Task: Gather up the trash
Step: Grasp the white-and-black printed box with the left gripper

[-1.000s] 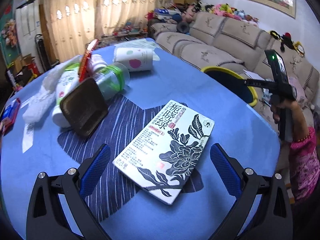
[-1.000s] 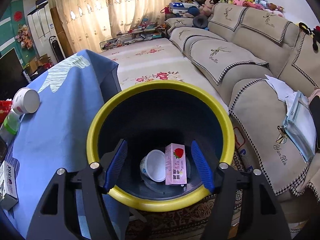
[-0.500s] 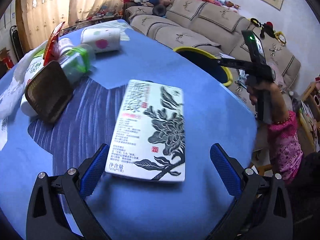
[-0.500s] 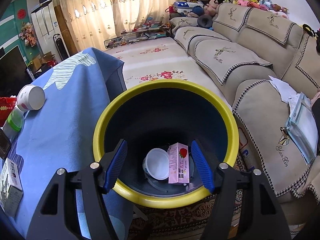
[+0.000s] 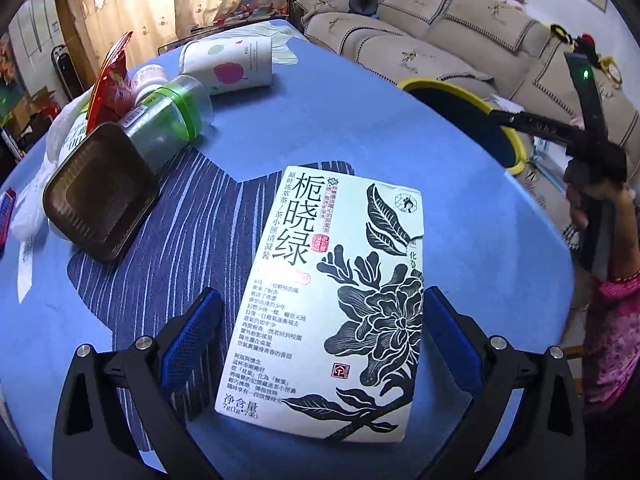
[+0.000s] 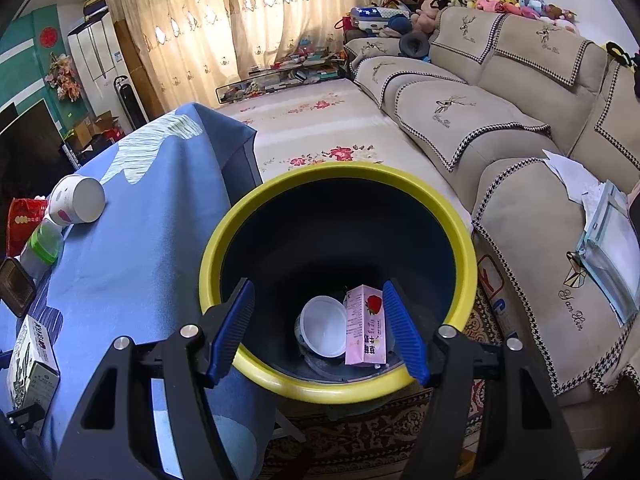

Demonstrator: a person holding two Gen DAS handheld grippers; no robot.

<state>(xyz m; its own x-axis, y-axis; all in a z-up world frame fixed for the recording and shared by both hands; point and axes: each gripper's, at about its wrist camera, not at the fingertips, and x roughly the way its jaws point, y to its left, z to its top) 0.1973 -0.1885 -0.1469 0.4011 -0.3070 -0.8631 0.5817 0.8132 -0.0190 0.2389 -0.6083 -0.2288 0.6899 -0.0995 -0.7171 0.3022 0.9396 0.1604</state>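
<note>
Left gripper, black-framed with blue ribbed pads, tilting steeply down toward the round blue-clothed table, jaws spread wide and gripping nothing. Lying flat between the two pads, the white rectangular tea box printed with a black flower and Chinese characters: near end reaching in between the fingers, a narrow gap showing on each side, neither pad touching. Resting on the dark blue striped patch of the cloth, long side running away from the camera.

Sitting farther back on the left of the table: a brown plastic tray propped on edge, a clear bottle with a green band lying on its side, a white paper cup with a pink spot also lying on its side, and a red wrapper standing behind them.

Right gripper, same black and blue build, hanging over the mouth of the dark round bin with the yellow rim, pointing down into it, jaws apart and empty. Seen from the left wrist view, being held up beyond the table edge by a hand with a pink patterned sleeve.

Lying at the bottom of the bin: a pink strawberry milk carton and a white plastic cup, touching each other. Bin standing on the floor just beside the hanging tablecloth, beige sofa behind.
</note>
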